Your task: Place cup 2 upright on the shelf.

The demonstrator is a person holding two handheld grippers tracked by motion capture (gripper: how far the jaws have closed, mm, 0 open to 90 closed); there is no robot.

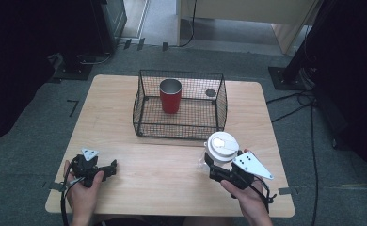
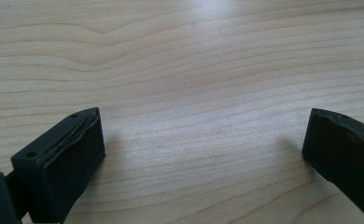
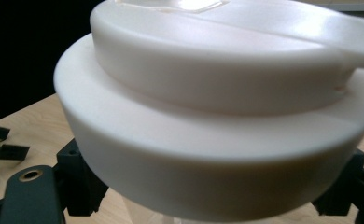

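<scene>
One cup is already in the wire basket [image 1: 144, 101]: the red tumbler [image 1: 170, 96] stands upright on the basket floor, toward its left half and back. What we have in hand now is the second cup, a clear one with a white lid [image 1: 221, 147], and we judge the job about halfway, with the carry and the set-down still to do.

Our right gripper [image 1: 209, 165] has its jaws closed on the clear cup just beneath the lid; in the right gripper view the white lid [image 3: 217, 135] sits directly above the black jaws. The cup is near the table's front right, just in front of the basket's right front corner; whether its base rests on the table [image 1: 111, 117] or is off it we cannot tell.

Our left gripper [image 1: 107, 170] rests low near the front left of the table with its jaws wide apart and nothing between them, bare wood [image 2: 189, 93] ahead.

For room, the basket's front rim is the edge to mind: the cup must rise above it before going in. Inside, the right half of the basket is open apart from a small dark round thing [image 1: 211, 93] at the back right, so we would aim right of the tumbler and forward of that. The table's right edge is close beside our right hand [image 1: 250, 200]
</scene>
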